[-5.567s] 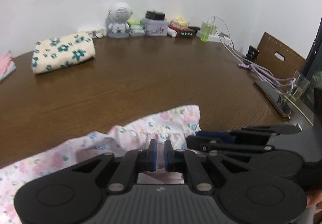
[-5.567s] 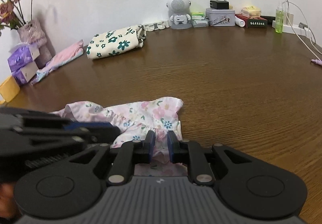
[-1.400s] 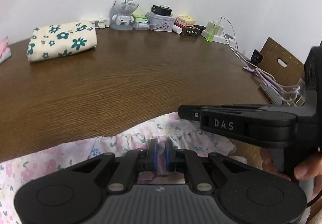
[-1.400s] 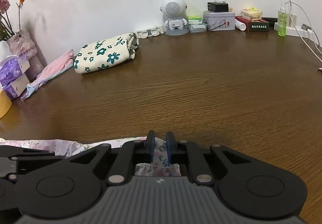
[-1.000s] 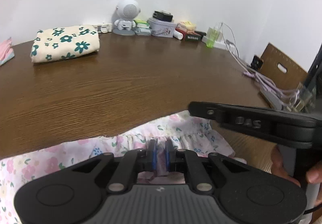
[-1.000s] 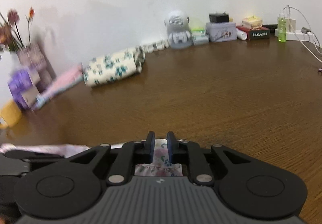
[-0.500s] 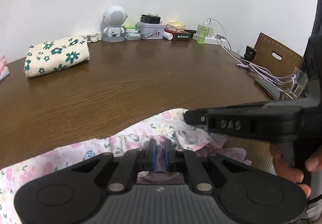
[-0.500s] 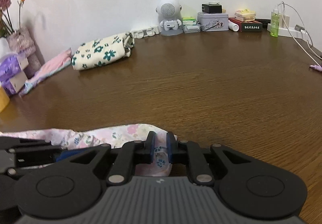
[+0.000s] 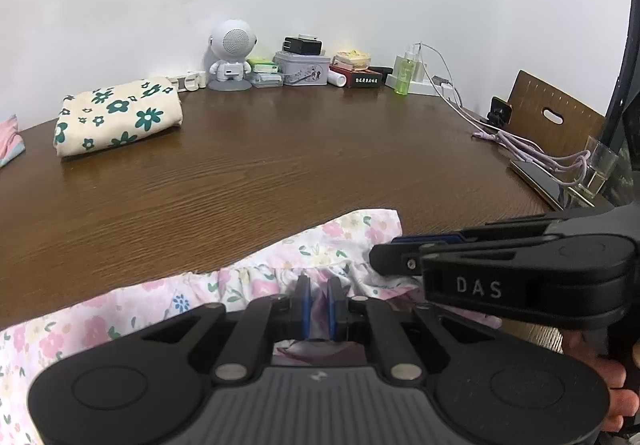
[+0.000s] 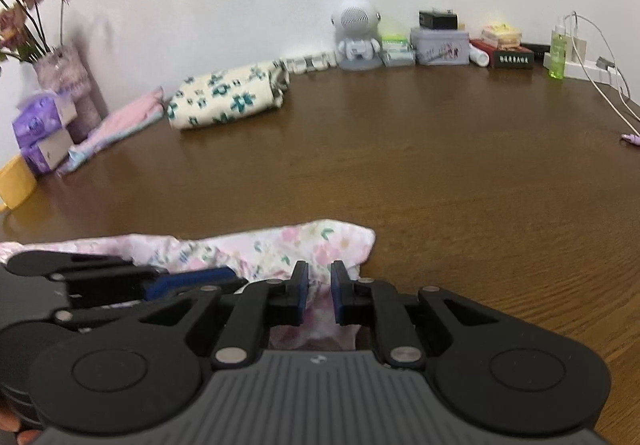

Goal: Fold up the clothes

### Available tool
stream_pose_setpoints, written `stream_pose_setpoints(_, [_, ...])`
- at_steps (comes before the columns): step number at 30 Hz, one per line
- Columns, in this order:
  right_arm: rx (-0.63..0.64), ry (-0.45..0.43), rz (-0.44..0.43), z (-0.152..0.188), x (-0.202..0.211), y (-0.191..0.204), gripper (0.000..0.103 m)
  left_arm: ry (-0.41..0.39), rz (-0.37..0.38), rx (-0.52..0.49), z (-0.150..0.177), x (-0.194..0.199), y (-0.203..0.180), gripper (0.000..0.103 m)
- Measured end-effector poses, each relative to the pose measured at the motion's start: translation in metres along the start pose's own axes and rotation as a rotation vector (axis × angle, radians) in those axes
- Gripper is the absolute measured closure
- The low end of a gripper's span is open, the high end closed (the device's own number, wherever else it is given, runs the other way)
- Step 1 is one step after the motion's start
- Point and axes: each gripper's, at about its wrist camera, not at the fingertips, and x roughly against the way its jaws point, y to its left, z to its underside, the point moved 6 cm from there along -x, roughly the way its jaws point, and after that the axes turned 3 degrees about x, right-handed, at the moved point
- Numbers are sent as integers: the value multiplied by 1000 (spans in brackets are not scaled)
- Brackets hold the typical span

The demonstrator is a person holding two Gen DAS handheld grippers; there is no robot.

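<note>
in your left wrist view, the right gripper (image 9: 384, 257) crosses in from the right with "das" printed on its side; the writing on the dark box (image 9: 366, 79) at the wall is too small to read. your left gripper (image 9: 318, 299) is pinched narrow on the pink floral garment (image 9: 280, 269), which lies at the near edge of the wooden table (image 9: 280, 165).

in your right wrist view, your right gripper (image 10: 320, 291) is also closed narrow around a fold of the garment (image 10: 304, 245), with the left gripper (image 10: 224, 279) just beside it on the cloth.
</note>
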Motion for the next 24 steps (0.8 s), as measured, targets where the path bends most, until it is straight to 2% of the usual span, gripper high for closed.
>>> stream_pose_setpoints(8, [13, 4, 10, 4, 0, 1, 91, -68, 5, 65, -6, 13, 6, 96])
stream_pose_setpoints(19, [125, -69, 37, 5, 14, 13, 90, 6, 23, 186, -5, 1, 23, 96])
stream_pose_setpoints(24, [151, -40, 84, 10, 11, 12, 90, 8, 36, 214, -5, 2, 25, 96])
